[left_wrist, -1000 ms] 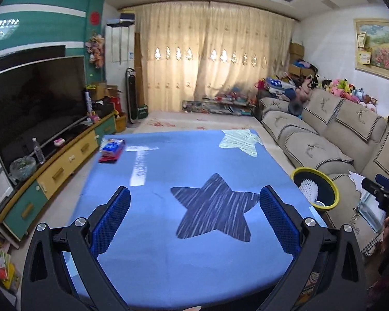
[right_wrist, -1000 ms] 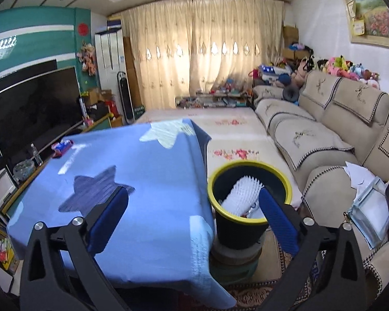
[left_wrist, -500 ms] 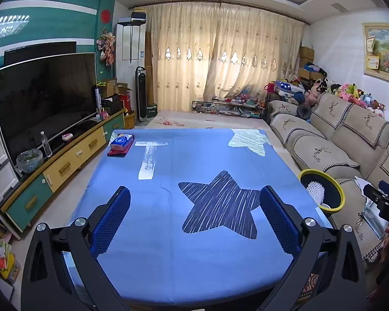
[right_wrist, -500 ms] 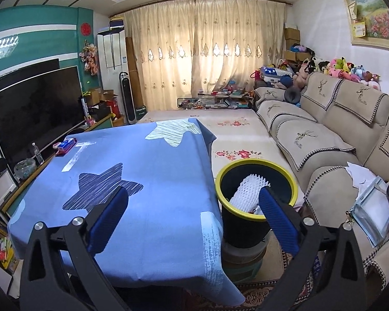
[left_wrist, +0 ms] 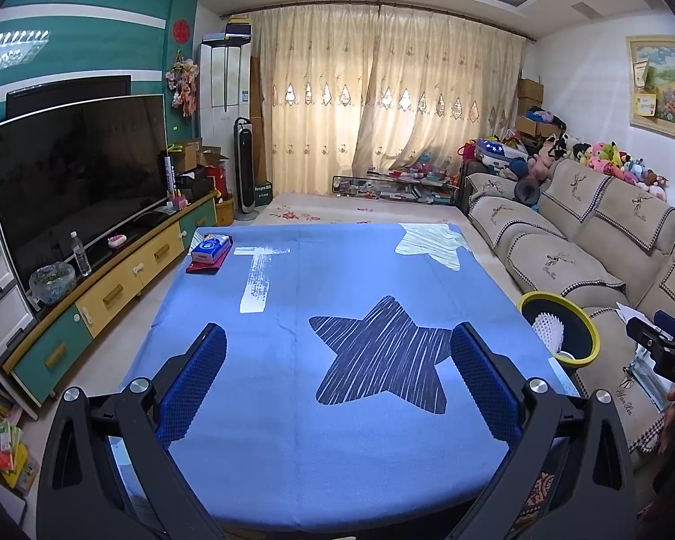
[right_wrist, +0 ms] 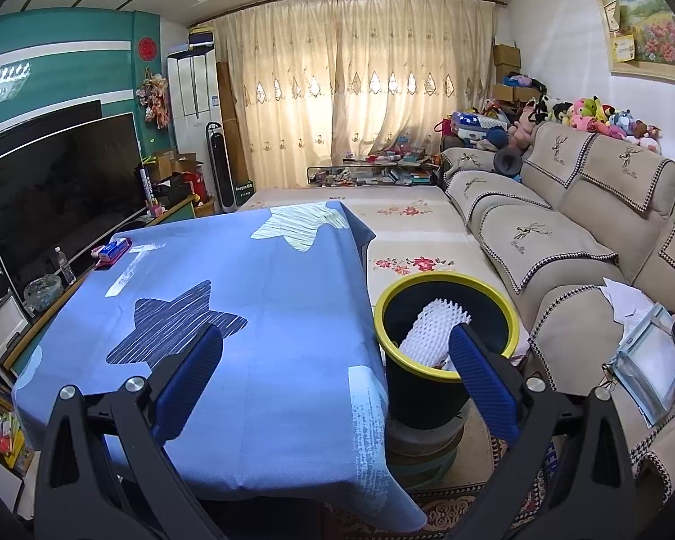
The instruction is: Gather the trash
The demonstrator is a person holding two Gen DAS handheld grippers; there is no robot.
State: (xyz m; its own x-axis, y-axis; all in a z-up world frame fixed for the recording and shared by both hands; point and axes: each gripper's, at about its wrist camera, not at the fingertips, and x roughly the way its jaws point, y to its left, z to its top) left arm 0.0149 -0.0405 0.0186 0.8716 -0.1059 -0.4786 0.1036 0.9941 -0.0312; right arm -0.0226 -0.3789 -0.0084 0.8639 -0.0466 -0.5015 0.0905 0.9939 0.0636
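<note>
Jaws apart on left gripper [left_wrist: 337, 382] and right gripper [right_wrist: 335, 382] — white foam net [right_wrist: 432, 333] inside bin [right_wrist: 445, 280].

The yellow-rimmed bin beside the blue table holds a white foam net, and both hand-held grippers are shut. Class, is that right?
Not quite. The right wrist view shows the bin with the foam net, but the right hand-held gripper and left hand-held gripper are both open.

Blue tablecloth [left_wrist: 337, 427] with a navy striped star [left_wrist: 382, 360]; black bin [right_wrist: 427, 387] (yellow-rimmed).
</note>
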